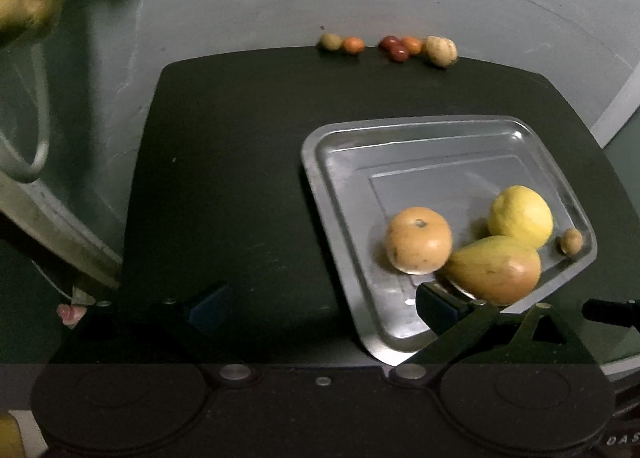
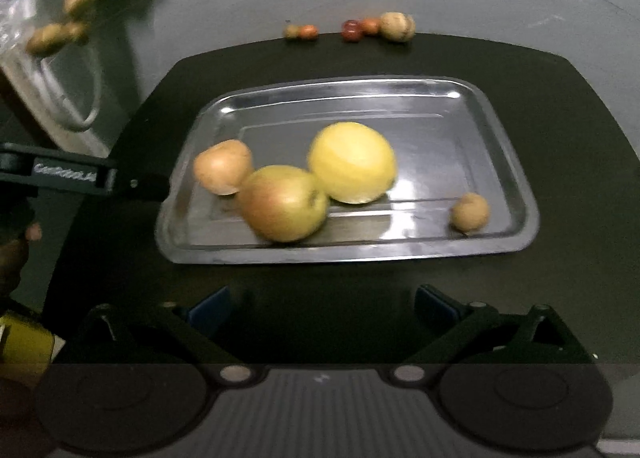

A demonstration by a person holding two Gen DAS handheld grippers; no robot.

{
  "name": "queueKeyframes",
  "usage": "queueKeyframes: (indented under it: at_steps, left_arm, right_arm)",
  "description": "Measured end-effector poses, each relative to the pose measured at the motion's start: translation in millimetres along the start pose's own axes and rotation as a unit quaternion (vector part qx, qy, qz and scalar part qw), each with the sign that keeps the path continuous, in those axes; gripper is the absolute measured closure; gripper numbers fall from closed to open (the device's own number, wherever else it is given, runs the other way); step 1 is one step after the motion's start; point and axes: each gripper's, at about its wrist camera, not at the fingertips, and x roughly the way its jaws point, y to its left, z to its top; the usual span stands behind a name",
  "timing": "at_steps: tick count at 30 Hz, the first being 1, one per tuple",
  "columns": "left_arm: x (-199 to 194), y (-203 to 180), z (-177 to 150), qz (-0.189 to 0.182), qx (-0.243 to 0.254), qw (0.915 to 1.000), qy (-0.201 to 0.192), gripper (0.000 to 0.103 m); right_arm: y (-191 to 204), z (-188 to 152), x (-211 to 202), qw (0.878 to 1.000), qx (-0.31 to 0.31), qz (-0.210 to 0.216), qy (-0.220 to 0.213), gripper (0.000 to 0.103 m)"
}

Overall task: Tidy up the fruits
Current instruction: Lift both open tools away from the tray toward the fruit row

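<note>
A steel tray (image 1: 344, 194) (image 2: 500, 162) lies on a dark mat. In it are an orange-brown round fruit (image 1: 418, 240) (image 2: 223, 166), a yellow lemon-like fruit (image 1: 520, 216) (image 2: 352, 162), a green-red apple-like fruit (image 1: 494, 270) (image 2: 282, 202) and a small brown fruit (image 1: 571, 241) (image 2: 470, 211). My left gripper (image 1: 324, 304) is open and empty, its right finger (image 1: 436, 306) over the tray's near corner beside the green-red fruit. My right gripper (image 2: 324, 304) hangs open and empty just in front of the tray's near rim.
Several small fruits (image 1: 394, 48) (image 2: 352, 30) sit in a row at the mat's far edge, a pale round one (image 1: 441, 51) (image 2: 397, 27) at the right end. A metal container with a looped handle (image 1: 24, 162) (image 2: 68, 98) stands left, yellow-brown fruits (image 2: 60, 30) above it. A hand (image 2: 16, 250) is at the left.
</note>
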Motion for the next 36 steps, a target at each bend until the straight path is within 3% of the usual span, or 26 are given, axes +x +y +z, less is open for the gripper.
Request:
queueKeyframes:
  at_steps: [14, 36]
  left_arm:
    - [1.5, 12.7, 7.1, 0.01, -0.029, 0.9995, -0.007, 0.001]
    - [18.6, -10.4, 42.8, 0.05, -0.035, 0.9981, -0.011, 0.001]
  right_arm:
    - [16.2, 27.1, -10.3, 0.999, -0.039, 0.0, -0.018, 0.001]
    - [-15.6, 62.0, 1.8, 0.997, -0.019, -0.008, -0.068, 0.001]
